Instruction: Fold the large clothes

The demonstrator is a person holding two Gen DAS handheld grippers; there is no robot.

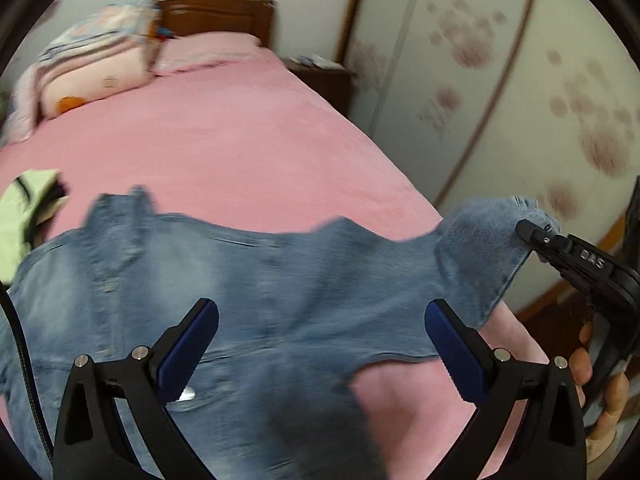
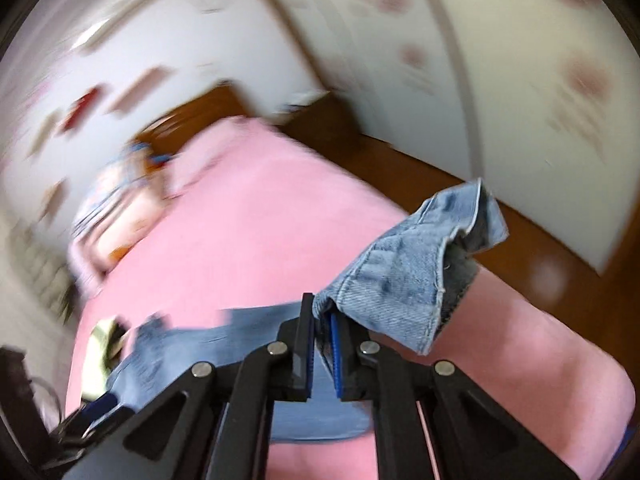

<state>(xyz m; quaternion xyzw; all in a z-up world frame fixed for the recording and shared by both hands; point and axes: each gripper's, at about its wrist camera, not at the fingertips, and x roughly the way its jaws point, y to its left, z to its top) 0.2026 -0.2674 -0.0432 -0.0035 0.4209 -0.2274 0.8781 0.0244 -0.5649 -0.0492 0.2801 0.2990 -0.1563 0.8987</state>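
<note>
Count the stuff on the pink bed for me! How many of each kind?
Denim garment: 1
Light green garment: 1
Pink pillow: 1
Folded patterned quilts or cushions: 1 stack, too blurred to count apart
Total: 4

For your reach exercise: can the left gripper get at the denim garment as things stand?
Probably yes: the left gripper is open with the denim garment spread just beyond its fingers, nothing between them.

Pink bed (image 1: pixel 224 128), floral wardrobe (image 1: pixel 500 80), wood headboard (image 1: pixel 216 16).
</note>
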